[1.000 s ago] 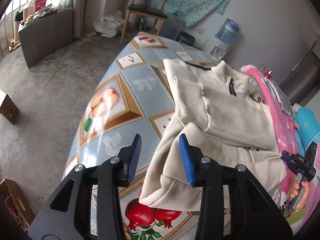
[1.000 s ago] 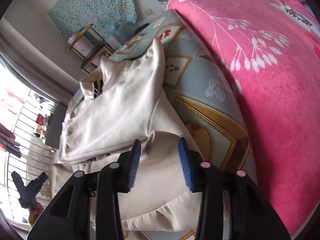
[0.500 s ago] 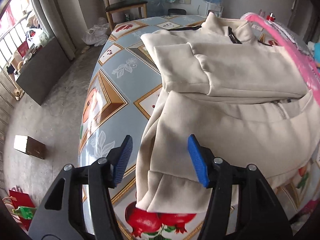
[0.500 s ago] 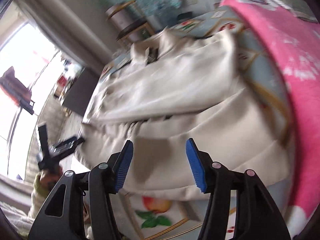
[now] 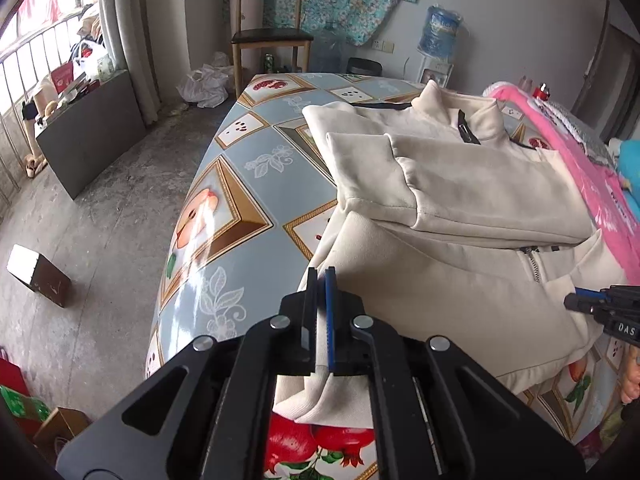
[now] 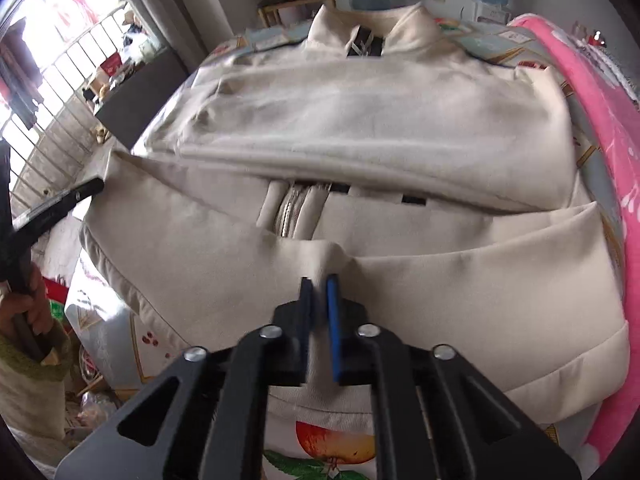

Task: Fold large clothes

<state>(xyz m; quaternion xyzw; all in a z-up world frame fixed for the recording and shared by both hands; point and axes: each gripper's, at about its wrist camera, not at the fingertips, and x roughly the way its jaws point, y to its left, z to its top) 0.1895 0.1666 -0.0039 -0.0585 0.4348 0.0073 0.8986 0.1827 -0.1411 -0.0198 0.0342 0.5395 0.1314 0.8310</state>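
Note:
A cream zip-up jacket (image 5: 460, 184) lies on the patterned table (image 5: 260, 168), its sleeves folded across the chest and its collar at the far end. My left gripper (image 5: 320, 276) is closing its jaws on the near left corner of the hem, with the fabric pinched between the blue pads. In the right wrist view the jacket (image 6: 360, 120) fills the frame. My right gripper (image 6: 319, 284) is closing on a raised ridge of the lower front panel, below the zipper (image 6: 286, 216). The right gripper's tip (image 5: 576, 294) shows at the jacket's near right side.
A pink blanket (image 5: 592, 184) runs along the table's right side. A wooden chair (image 5: 268, 36) and a water bottle (image 5: 440, 34) stand by the far wall. A dark cabinet (image 5: 92, 128) and boxes sit on the floor to the left. A hand (image 6: 24, 308) holds the left gripper's handle.
Both grippers stood open over the hem half a second ago and have since clamped onto the fabric. The right gripper swung across to the jacket's lower front.

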